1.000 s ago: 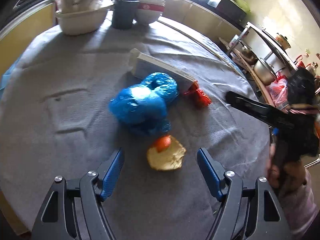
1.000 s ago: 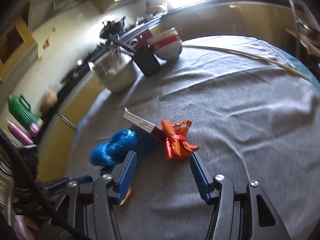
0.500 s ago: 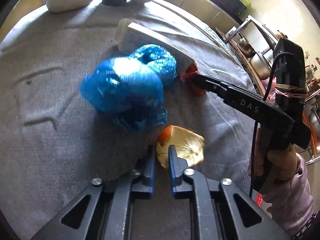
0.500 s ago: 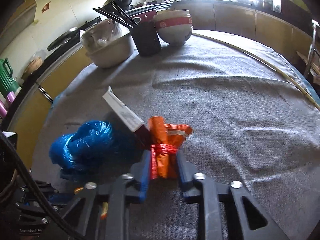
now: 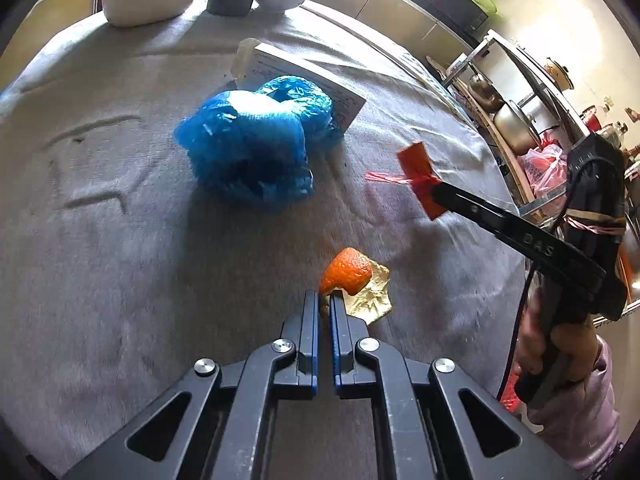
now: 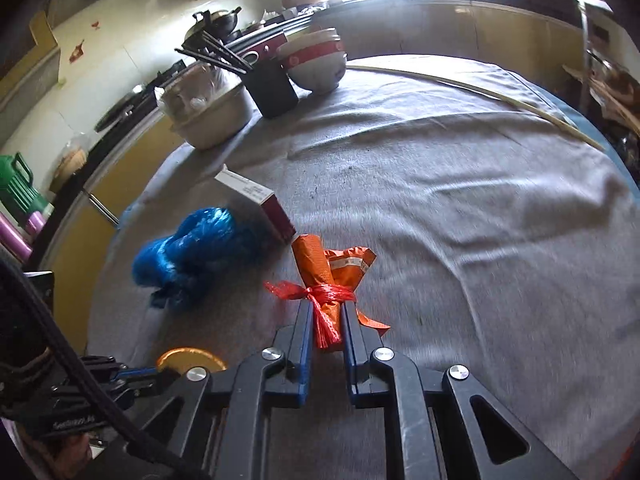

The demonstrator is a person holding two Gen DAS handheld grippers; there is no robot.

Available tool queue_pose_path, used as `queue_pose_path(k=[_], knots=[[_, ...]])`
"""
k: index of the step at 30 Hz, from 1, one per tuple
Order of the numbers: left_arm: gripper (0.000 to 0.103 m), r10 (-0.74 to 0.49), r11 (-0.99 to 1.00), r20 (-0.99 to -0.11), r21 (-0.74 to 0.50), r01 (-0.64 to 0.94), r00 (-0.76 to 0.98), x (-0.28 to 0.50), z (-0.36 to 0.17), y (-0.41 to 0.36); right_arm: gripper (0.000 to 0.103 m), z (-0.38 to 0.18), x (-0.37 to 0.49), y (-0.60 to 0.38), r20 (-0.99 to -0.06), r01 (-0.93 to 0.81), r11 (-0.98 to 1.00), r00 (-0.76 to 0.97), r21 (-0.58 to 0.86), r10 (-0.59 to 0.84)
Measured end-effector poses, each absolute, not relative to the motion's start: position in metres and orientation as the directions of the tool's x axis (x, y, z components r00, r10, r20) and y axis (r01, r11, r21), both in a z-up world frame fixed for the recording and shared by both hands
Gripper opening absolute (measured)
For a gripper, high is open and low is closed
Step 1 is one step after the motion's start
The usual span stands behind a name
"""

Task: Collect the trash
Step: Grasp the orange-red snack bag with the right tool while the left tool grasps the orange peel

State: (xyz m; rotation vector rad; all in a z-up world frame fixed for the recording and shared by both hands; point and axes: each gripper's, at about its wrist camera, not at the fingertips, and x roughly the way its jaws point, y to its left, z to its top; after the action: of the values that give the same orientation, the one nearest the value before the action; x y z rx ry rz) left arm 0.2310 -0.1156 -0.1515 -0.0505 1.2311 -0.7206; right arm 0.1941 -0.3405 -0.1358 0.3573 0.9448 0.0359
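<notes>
Both grippers clamped on trash

Left gripper [image 5: 325, 300] fingers pinch the orange peel [image 5: 346, 270]; right gripper [image 6: 325, 308] fingers hold the orange wrapper [image 6: 326, 276], seemingly lifted off the counter [image 6: 460, 200] only in the left view, blue bag [image 5: 252, 148] at 11 o'clock.

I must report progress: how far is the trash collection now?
Nothing looks collected yet. In hand: left gripper pinches the orange peel; right gripper clamps the orange wrapper bundle tied with red string. Left on the cloth: crumpled blue plastic bag, flat cardboard box.

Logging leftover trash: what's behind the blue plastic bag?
A flat printed box lies right behind the blue plastic bag, seemingly touching it. The bag covers its near edge; anything under the bag is hidden.
</notes>
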Motion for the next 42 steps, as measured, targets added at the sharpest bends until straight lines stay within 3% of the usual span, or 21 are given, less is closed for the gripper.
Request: queue_pose_path(k=[10, 18, 20, 22, 24, 27, 28, 29, 30, 31, 36, 38, 40, 42], knots=[[0.005, -0.490, 0.818, -0.851, -0.376, 0.435, 0.187, 0.207, -0.148, -0.083, 0.015, -0.134, 0.135, -0.339, -0.774, 0.148, 0.906, 0.585, 0.397, 0.243], [0.005, -0.448, 0.842, -0.870, -0.333, 0.424, 0.205, 0.205, -0.152, -0.079, 0.017, -0.144, 0.121, -0.329, -0.803, 0.157, 0.917, 0.550, 0.367, 0.227], [0.011, -0.431, 0.847, -0.878, -0.314, 0.429, 0.209, 0.204, -0.153, -0.081, 0.018, -0.144, 0.123, -0.326, -0.817, 0.154, 0.923, 0.532, 0.353, 0.224], [0.031, -0.425, 0.847, -0.880, -0.306, 0.434, 0.210, 0.204, -0.153, -0.083, 0.019, -0.143, 0.125, -0.324, -0.828, 0.145, 0.936, 0.523, 0.321, 0.203], [0.043, -0.425, 0.850, -0.877, -0.302, 0.432, 0.224, 0.204, -0.151, -0.084, 0.021, -0.142, 0.126, -0.321, -0.838, 0.136, 0.946, 0.513, 0.295, 0.187], [0.044, -0.441, 0.842, -0.870, -0.317, 0.437, 0.219, 0.205, -0.150, -0.083, 0.031, -0.141, 0.126, -0.318, -0.839, 0.123, 0.951, 0.512, 0.283, 0.183], [0.044, -0.436, 0.843, -0.873, -0.311, 0.438, 0.218, 0.206, -0.151, -0.082, 0.041, -0.142, 0.126, -0.317, -0.840, 0.119, 0.954, 0.511, 0.276, 0.180], [0.044, -0.432, 0.845, -0.876, -0.309, 0.437, 0.215, 0.208, -0.153, -0.083, 0.064, -0.142, 0.126, -0.316, -0.846, 0.123, 0.958, 0.507, 0.261, 0.166], [0.044, -0.434, 0.844, -0.876, -0.313, 0.434, 0.211, 0.209, -0.153, -0.084, 0.070, -0.142, 0.127, -0.315, -0.848, 0.126, 0.961, 0.509, 0.247, 0.151], [0.044, -0.439, 0.842, -0.873, -0.319, 0.434, 0.211, 0.210, -0.153, -0.085, 0.071, -0.141, 0.125, -0.315, -0.840, 0.128, 0.962, 0.524, 0.241, 0.140], [0.044, -0.456, 0.835, -0.865, -0.334, 0.438, 0.208, 0.215, -0.154, -0.089, 0.064, -0.142, 0.125, -0.321, -0.819, 0.133, 0.959, 0.557, 0.250, 0.136], [0.035, -0.443, 0.838, -0.871, -0.318, 0.444, 0.213, 0.216, -0.157, -0.092, 0.053, -0.144, 0.127, -0.322, -0.821, 0.132, 0.961, 0.556, 0.244, 0.132], [0.011, -0.435, 0.839, -0.874, -0.306, 0.450, 0.216, 0.218, -0.159, -0.095, 0.034, -0.148, 0.129, -0.323, -0.825, 0.129, 0.967, 0.553, 0.222, 0.116], [0.010, -0.439, 0.839, -0.873, -0.313, 0.445, 0.213, 0.219, -0.160, -0.095, 0.024, -0.148, 0.130, -0.326, -0.822, 0.132, 0.964, 0.556, 0.230, 0.120]])
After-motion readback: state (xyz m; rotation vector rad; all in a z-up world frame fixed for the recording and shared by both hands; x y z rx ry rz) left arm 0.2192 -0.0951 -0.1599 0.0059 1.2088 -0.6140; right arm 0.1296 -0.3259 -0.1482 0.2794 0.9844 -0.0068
